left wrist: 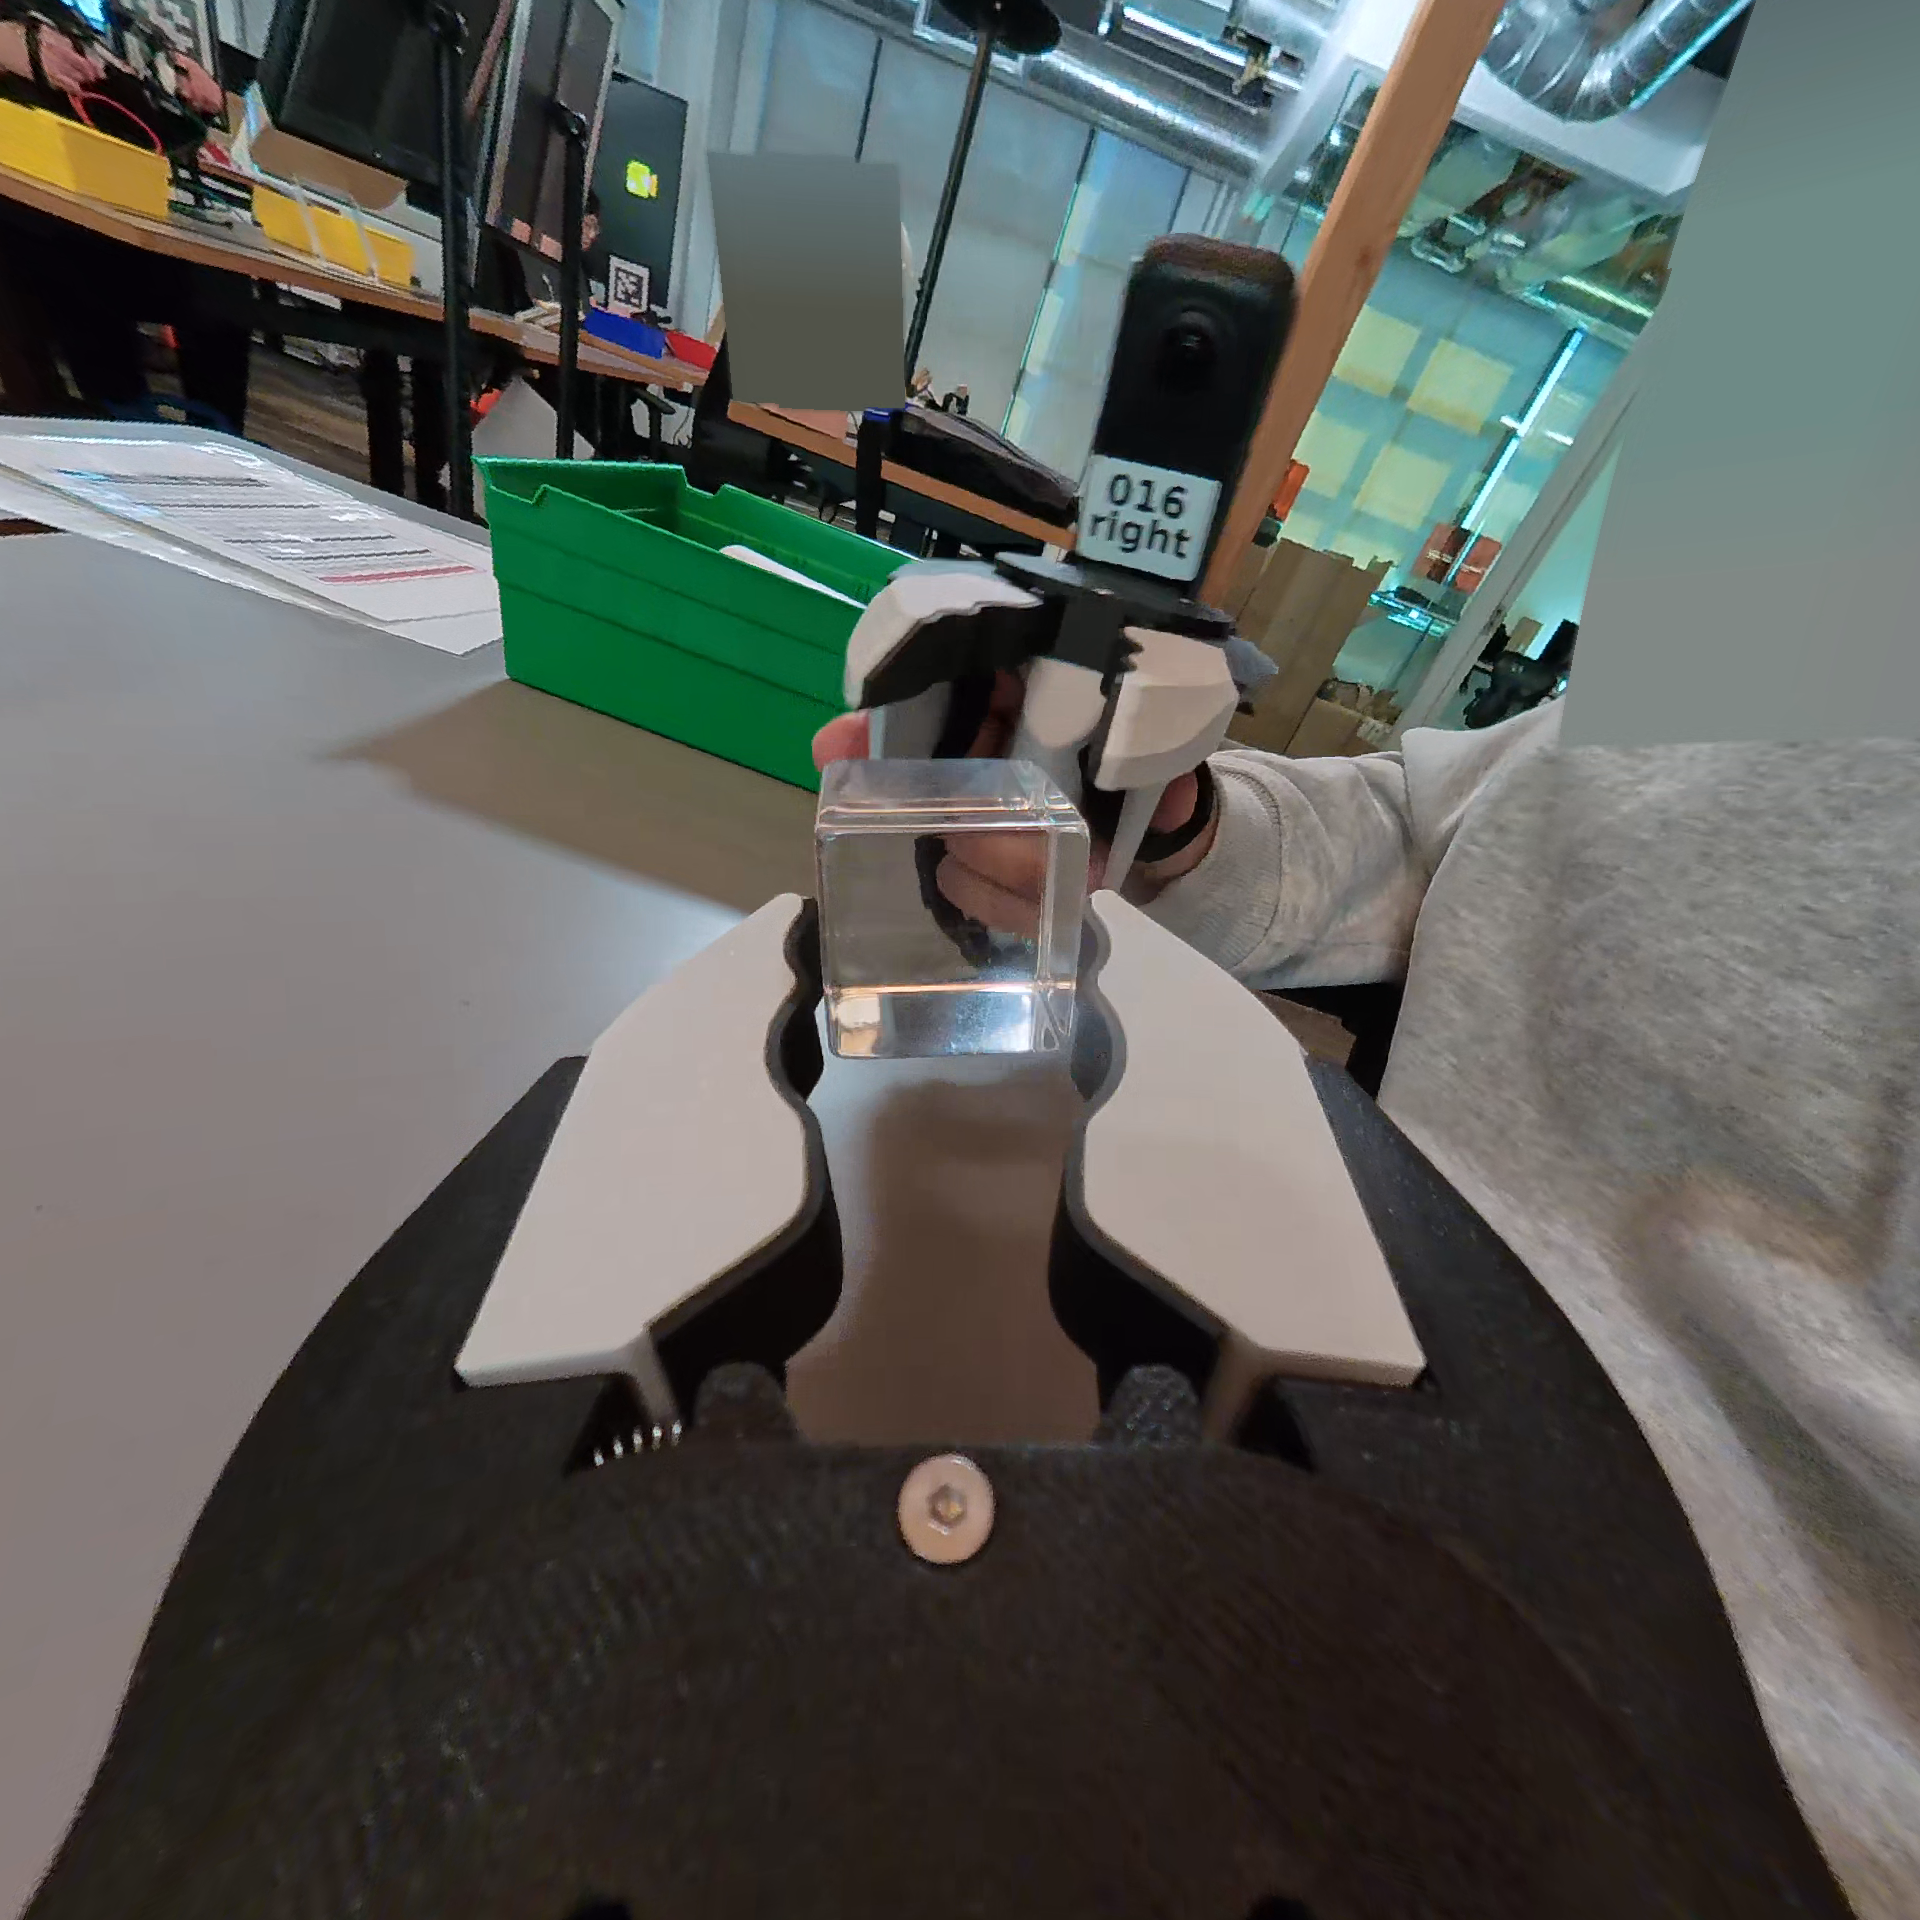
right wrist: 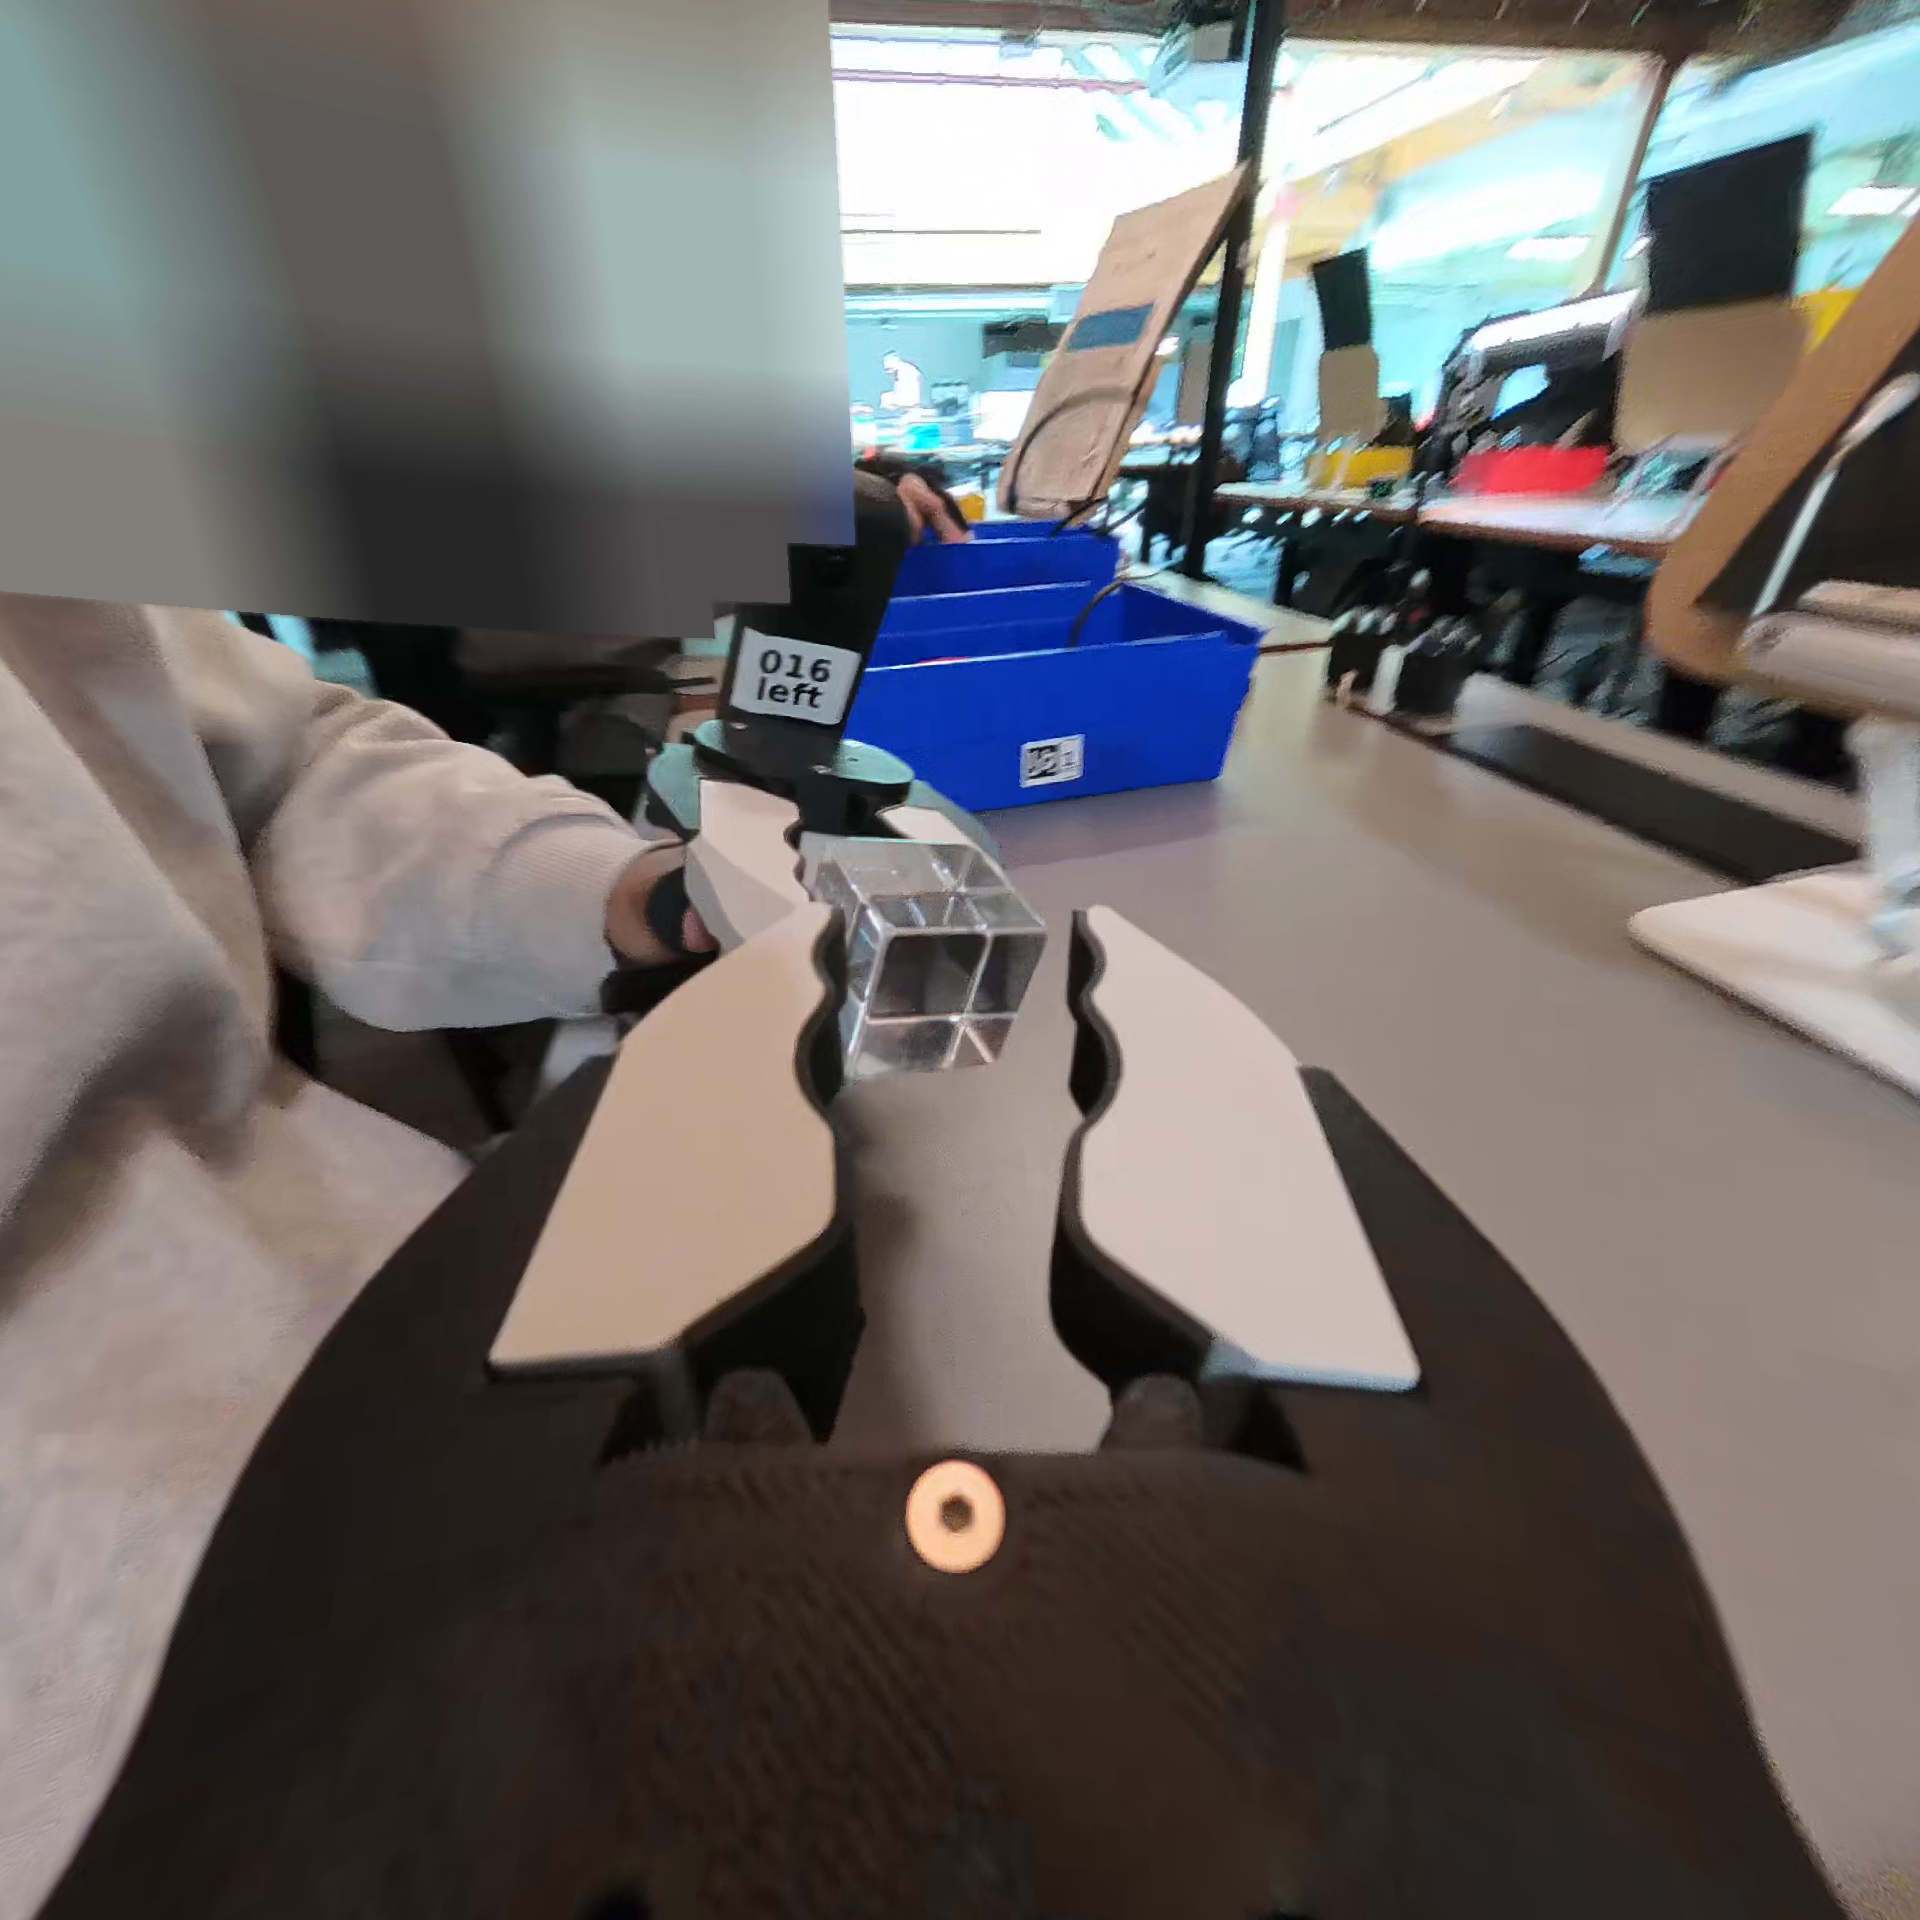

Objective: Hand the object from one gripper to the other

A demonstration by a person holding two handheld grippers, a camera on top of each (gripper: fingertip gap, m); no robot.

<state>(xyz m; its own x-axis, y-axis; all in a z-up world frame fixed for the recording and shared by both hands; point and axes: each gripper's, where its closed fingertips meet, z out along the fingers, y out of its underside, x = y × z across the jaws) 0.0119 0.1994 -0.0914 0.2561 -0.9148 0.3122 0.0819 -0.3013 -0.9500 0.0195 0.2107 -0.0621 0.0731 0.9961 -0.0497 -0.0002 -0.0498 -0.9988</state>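
Note:
A clear cube point(left wrist: 951, 904) is held above the grey table point(left wrist: 260, 935) between the fingertips of my left gripper point(left wrist: 948, 935), which is shut on it. My right gripper point(left wrist: 1029, 717) faces it from just behind and above the cube. In the right wrist view the cube point(right wrist: 935, 956) sits between the open fingers of my right gripper point(right wrist: 954, 940). It touches or nearly touches the left finger point(right wrist: 727, 1091), with a gap to the right finger point(right wrist: 1195, 1122). The left gripper point(right wrist: 831, 862) holds the cube from the far side.
A green bin point(left wrist: 644, 603) and a printed sheet point(left wrist: 270, 530) lie on the table beyond the grippers. A blue bin point(right wrist: 1049, 707) stands behind the cube, and a white stand base point(right wrist: 1787, 935) is at the right. A person's grey sleeve point(left wrist: 1351, 862) is close by. My left and right fingertips are right by each other.

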